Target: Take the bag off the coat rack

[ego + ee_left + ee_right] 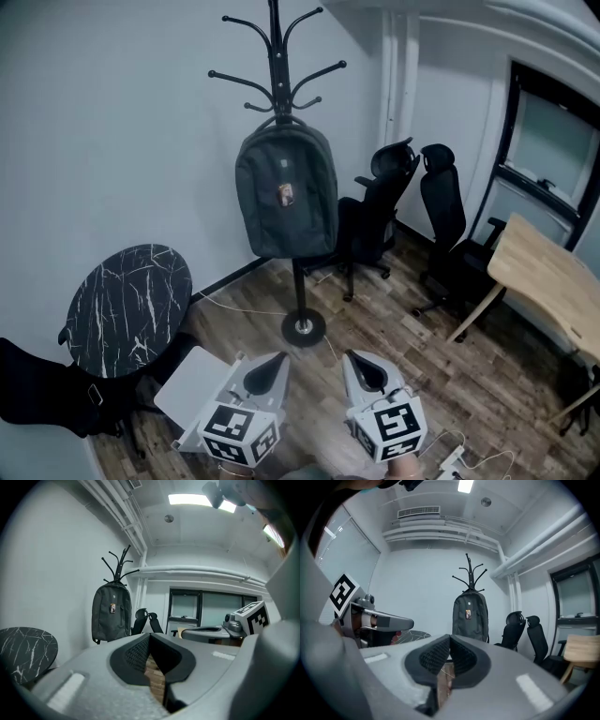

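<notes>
A dark grey backpack (287, 192) with a small badge hangs by its top loop from a black coat rack (276, 56) that stands on a round base (304, 328). The left gripper view shows the backpack (111, 612) far off at the left; in the right gripper view the same backpack (470, 615) hangs ahead. My left gripper (267, 372) and right gripper (368, 373) are low in the head view, side by side, well short of the rack. Both are shut with nothing between their jaws.
A round black marble table (128, 308) stands at the left with a white board (195, 386) leaning by it. Two black office chairs (412, 220) sit behind the rack. A wooden desk (548, 281) is at the right. Cables (469, 457) lie on the wood floor.
</notes>
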`<action>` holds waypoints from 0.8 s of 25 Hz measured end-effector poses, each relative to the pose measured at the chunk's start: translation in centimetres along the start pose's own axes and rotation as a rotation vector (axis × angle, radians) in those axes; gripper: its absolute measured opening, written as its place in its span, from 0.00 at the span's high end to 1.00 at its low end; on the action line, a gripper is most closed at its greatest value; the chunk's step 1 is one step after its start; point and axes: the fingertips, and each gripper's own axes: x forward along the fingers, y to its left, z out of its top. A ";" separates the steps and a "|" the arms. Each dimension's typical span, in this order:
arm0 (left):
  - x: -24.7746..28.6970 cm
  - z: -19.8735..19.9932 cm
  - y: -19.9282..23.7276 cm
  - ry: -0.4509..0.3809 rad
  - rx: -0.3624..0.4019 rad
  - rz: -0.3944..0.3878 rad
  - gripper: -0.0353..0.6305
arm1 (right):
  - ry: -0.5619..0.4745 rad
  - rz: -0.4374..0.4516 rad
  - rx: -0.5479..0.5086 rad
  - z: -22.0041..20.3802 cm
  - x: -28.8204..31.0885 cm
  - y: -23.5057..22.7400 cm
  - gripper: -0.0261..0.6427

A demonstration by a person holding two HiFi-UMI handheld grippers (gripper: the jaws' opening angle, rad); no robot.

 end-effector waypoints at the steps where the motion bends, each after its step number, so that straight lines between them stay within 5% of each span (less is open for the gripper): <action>1: 0.3 0.0 0.5 0.001 0.001 -0.006 0.93 | -0.002 -0.005 -0.003 0.1 0.6 0.1 0.96; 20: 5.8 1.0 5.6 0.009 0.020 -0.079 0.93 | -0.013 -0.031 -0.010 1.0 8.0 -1.5 0.96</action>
